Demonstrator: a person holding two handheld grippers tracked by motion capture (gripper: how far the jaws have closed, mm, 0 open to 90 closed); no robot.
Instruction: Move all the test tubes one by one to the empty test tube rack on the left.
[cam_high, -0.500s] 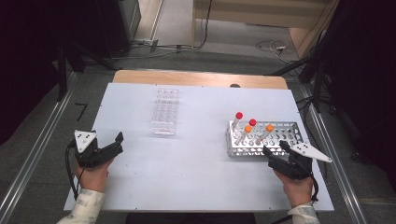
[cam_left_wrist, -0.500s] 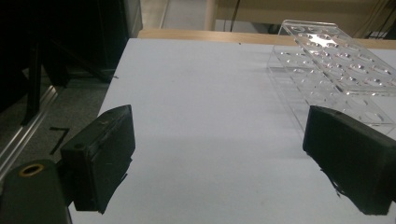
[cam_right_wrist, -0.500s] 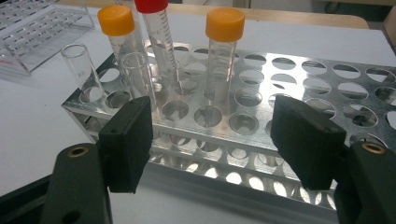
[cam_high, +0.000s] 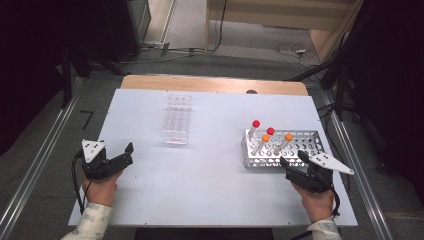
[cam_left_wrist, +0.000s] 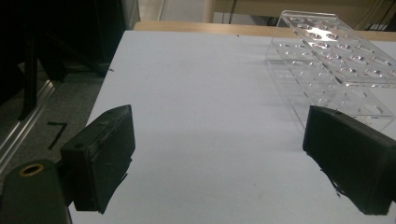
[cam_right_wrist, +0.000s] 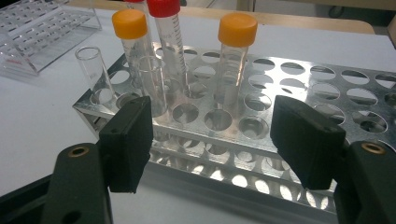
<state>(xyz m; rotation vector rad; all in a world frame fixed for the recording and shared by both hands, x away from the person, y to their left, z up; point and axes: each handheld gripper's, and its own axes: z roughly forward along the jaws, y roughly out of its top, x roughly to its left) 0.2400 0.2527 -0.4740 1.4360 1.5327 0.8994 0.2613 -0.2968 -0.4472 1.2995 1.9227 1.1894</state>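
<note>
While both hands are resting in the same places as half a second earlier, nothing on the counter is shifting: the metal rack of capped tubes is standing just ahead of the released, empty right gripper, and the left gripper is gaping beside the clear rack, so work is not yet beginning.

Left gripper, a black two-jaw tool topped by a grey three-cornered plate, sits at the lower left of the high view, held in the person's left hand, whose white-sleeved forearm enters from the bottom edge. Its jaws point toward the upper right and stand apart with nothing between them; the left gripper view confirms the wide gap.

Right gripper, the same black build with a grey plate, sits at the lower right, held in the right hand. Its jaws point toward the upper left, spread apart, nothing clamped. A black cable trails from each tool.
</note>
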